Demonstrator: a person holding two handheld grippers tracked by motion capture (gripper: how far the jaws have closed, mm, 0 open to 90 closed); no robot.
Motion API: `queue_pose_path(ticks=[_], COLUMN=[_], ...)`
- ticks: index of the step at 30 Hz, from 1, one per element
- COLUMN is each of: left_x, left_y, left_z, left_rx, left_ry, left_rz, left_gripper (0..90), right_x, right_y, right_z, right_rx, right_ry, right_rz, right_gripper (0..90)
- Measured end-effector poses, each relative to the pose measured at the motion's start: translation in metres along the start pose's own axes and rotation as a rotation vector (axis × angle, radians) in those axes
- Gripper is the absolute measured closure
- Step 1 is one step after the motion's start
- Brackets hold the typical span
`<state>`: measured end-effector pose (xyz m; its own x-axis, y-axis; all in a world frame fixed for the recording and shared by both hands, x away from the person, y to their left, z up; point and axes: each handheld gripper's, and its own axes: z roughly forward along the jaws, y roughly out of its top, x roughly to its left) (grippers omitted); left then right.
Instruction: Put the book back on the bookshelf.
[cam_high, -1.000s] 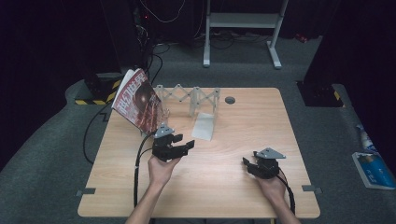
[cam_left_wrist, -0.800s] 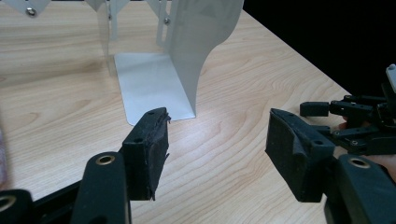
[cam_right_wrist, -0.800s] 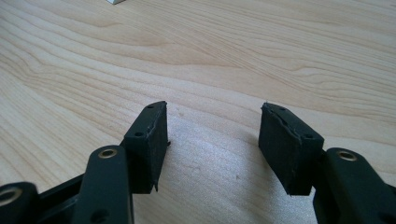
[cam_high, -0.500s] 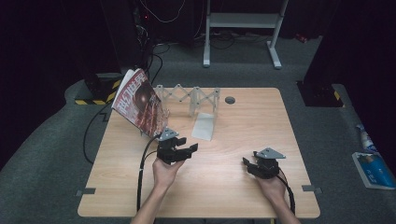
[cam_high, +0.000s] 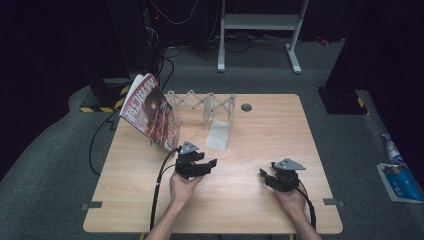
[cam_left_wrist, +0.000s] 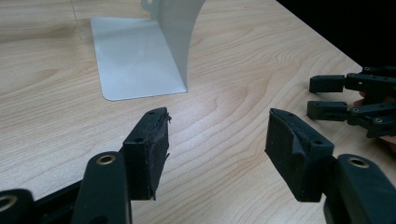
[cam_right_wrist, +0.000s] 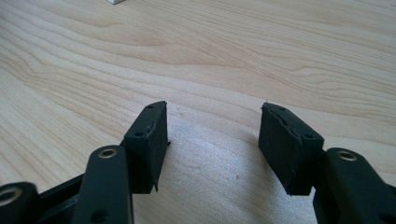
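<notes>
Nearest the person, the right gripper (cam_high: 265, 176) hovers low over bare counter (cam_high: 250, 200) with its jaws spread and nothing between them, while the left gripper (cam_high: 210, 164) is likewise open and empty, aimed up the counter. The metal bookend (cam_left_wrist: 140, 60) lies just ahead of the left gripper and slightly to its left, flat foot toward it and upright plate behind, so the left hand is clearly nearer. Farther back a magazine (cam_high: 150, 112) leans in what looks like a folding rack (cam_high: 205, 102).
</notes>
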<state>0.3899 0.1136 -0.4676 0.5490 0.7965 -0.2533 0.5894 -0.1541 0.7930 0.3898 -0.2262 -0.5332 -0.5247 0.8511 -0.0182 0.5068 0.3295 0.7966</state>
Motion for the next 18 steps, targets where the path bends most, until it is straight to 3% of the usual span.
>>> queue_pose_path(ticks=[6,18], left_x=[0.000,0.003], left_y=[-0.003,-0.010], left_z=[0.006,0.014], left_rx=[0.009,0.031], left_ry=[0.000,0.043], left_rz=[-0.004,-0.002], left_gripper=[39.5,39.9], right_x=[0.000,0.000], right_y=[0.000,0.000], right_z=[0.000,0.000], right_rx=[-0.001,-0.001], right_ry=[0.000,0.000], right_rz=[-0.002,-0.002], right_gripper=[42.5,42.4])
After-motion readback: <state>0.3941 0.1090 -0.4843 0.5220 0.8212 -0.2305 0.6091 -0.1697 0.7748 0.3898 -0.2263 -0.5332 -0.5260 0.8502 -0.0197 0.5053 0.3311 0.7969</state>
